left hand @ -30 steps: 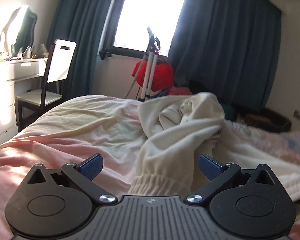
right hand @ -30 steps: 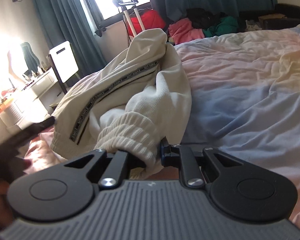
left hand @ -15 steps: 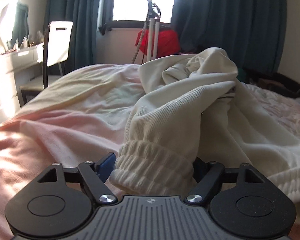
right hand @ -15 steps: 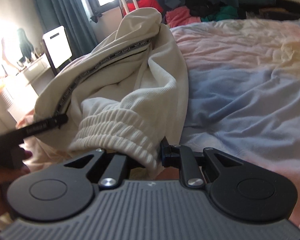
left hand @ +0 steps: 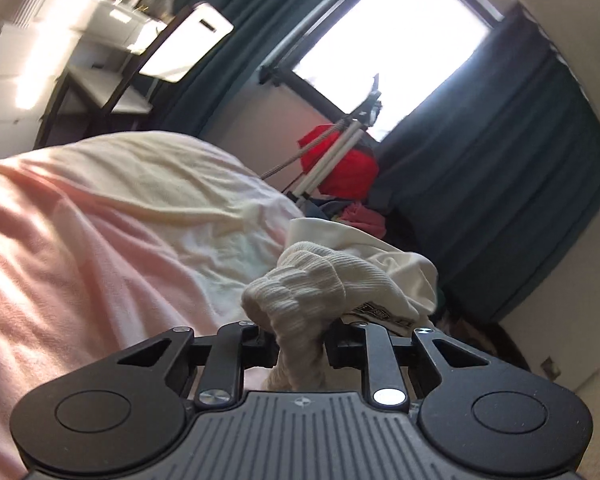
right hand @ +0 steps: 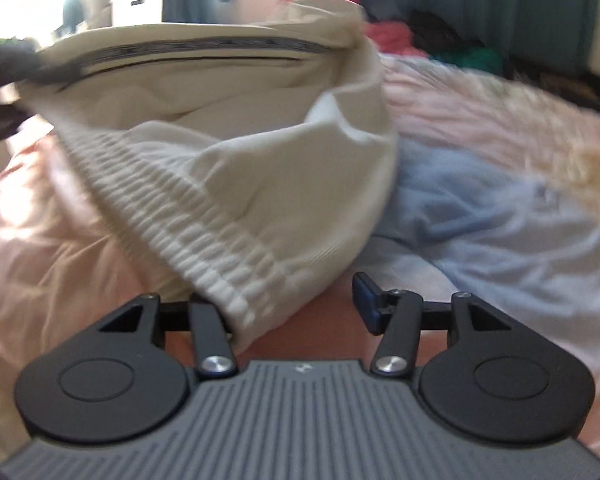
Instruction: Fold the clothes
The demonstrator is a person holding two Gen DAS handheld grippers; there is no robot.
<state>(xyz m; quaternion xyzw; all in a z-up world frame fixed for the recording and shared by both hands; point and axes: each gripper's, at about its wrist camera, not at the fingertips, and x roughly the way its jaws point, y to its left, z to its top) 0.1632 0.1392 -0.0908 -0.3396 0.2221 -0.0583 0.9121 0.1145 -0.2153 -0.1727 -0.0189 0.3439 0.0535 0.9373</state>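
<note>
In the left wrist view, a white dresser and a white-backed chair with a dark frame are being seen at the upper left, tilted with the rolled camera. A pink and cream quilted bed cover is filling the left and middle. The left tongs have just been closing and are being pressed onto a ribbed cuff of the cream knitted garment, which is bunched between the jaws and is rising above them; a printed black-and-white tape is being shown just to the right of the cuff. Behind, a bright window, a white-legged stand with a red bundle on it, and dark teal curtains are being seen.

In the right wrist view, which is blurred, the same cream knitted garment is being stretched across the bed from the far left edge, where a dark blurred shape is meeting it, down to the right tongs. These tongs have just been opening and are being held spread: the ribbed hem is lying against the left finger, while the blue-padded right finger is standing clear of the cloth. The pastel pink and blue bed cover is lying to the right.
</note>
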